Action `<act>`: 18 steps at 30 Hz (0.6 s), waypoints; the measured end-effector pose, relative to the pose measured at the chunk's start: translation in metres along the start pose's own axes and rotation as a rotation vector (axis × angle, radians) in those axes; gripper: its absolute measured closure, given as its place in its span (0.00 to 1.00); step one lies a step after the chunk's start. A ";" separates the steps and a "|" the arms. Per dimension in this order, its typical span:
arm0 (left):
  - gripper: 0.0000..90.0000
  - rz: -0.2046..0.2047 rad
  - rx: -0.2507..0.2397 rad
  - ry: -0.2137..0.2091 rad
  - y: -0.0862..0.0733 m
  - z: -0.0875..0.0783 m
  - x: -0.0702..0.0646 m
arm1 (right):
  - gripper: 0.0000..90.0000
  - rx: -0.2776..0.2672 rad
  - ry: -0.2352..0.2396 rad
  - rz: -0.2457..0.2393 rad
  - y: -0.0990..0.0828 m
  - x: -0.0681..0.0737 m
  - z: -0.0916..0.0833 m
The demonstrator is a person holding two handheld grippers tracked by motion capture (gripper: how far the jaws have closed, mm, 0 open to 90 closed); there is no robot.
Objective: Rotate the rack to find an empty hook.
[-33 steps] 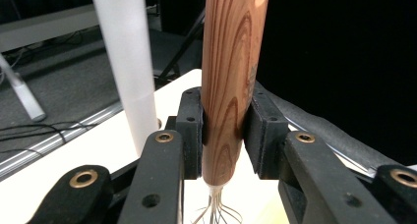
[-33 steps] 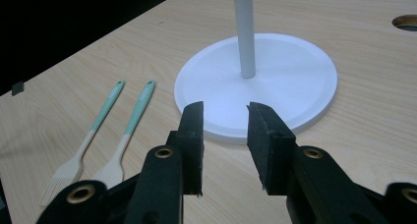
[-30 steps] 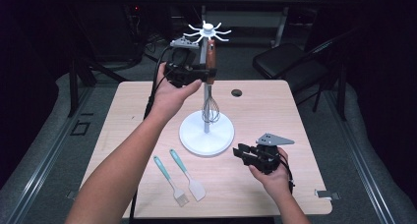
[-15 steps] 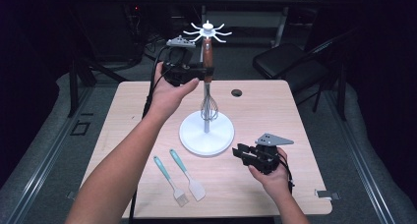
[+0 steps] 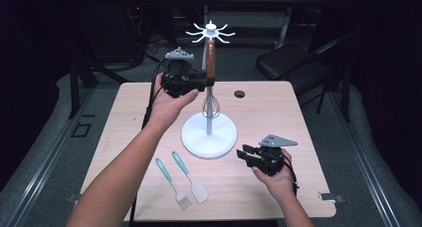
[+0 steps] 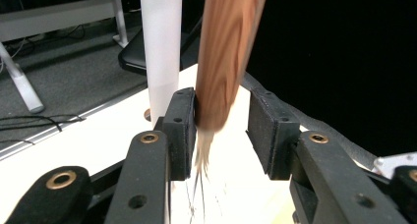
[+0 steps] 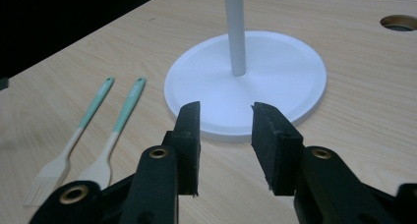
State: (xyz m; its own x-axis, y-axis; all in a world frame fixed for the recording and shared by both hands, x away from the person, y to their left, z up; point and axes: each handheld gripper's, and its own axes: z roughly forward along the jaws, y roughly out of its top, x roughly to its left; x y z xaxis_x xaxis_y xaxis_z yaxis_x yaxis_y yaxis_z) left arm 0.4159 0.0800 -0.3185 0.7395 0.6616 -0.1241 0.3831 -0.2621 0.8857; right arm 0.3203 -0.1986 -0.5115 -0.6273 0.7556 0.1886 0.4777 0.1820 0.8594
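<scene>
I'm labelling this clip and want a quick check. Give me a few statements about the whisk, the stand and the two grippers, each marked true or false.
1. The whisk hangs from the white stand. True.
2. The left gripper has its jaws open around the whisk's wooden handle. True.
3. The right gripper holds a spatula. False: its jaws are open and hold nothing.
4. The spatula and brush hang on the stand. False: both lie on the table.
5. The right gripper is near the stand's base. True.
</scene>
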 end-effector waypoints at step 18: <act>0.69 -0.017 0.076 0.044 -0.099 -0.013 0.021 | 0.67 -0.045 -0.062 -0.005 0.000 -0.009 -0.006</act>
State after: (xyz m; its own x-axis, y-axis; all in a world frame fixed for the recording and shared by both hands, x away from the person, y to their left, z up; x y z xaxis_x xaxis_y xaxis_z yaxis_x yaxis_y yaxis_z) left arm 0.3868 0.1290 -0.4035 0.7079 0.6964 -0.1175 0.4375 -0.3018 0.8471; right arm 0.3225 -0.2093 -0.5108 -0.5898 0.7923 0.1559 0.4460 0.1586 0.8809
